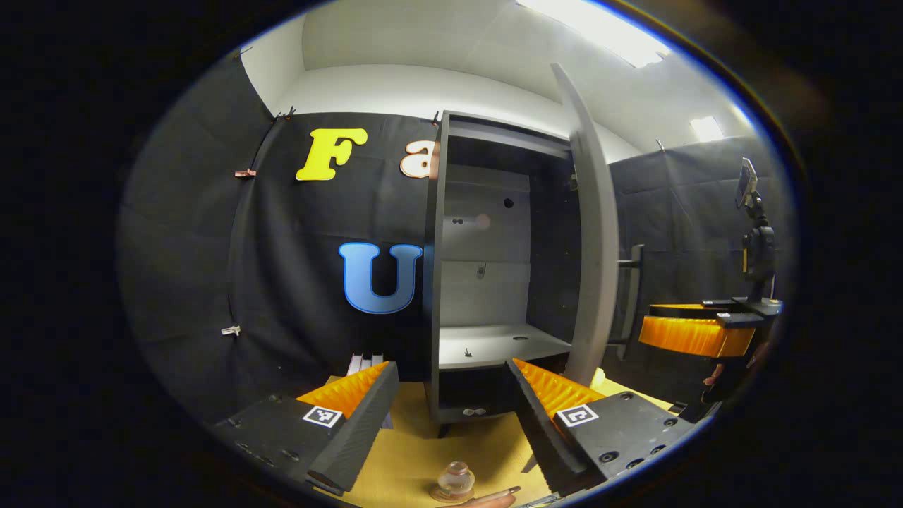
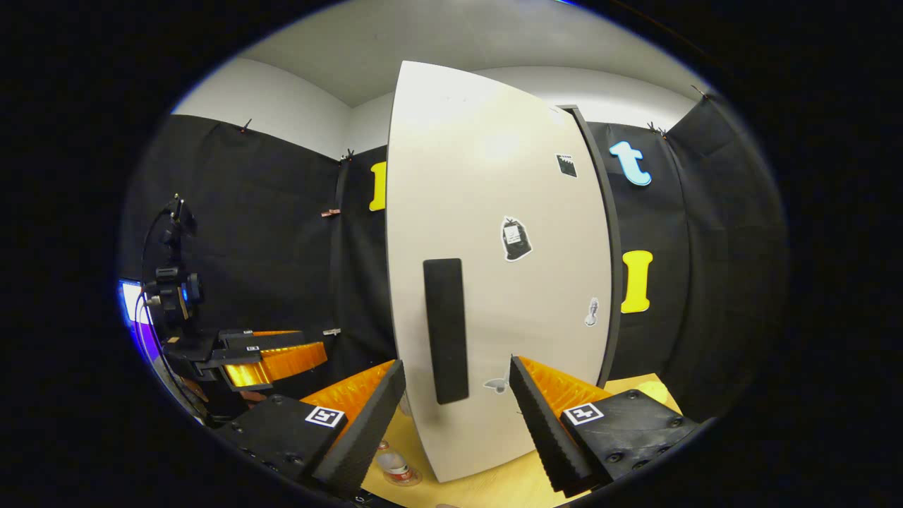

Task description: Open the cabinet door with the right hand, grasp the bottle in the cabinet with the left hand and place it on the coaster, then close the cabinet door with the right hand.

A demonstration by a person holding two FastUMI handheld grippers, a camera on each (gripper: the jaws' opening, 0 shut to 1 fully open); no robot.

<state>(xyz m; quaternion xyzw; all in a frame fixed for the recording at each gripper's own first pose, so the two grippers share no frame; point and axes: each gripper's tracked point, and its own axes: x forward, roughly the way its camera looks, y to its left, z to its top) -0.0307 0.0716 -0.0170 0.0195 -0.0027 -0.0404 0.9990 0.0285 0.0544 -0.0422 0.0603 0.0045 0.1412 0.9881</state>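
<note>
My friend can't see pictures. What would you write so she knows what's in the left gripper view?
An open cabinet stands ahead with its door swung wide and its shelves bare. The left gripper hangs open in front of it, over a yellow table where a small clear bottle sits near the bottom edge. The right gripper is off to the right, beyond the door.

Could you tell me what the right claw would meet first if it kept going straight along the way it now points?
Most likely the black handle on the open cabinet door: it stands upright between the open right claw fingers, straight ahead. Depth is hard to judge, so the gap is unclear.
</note>
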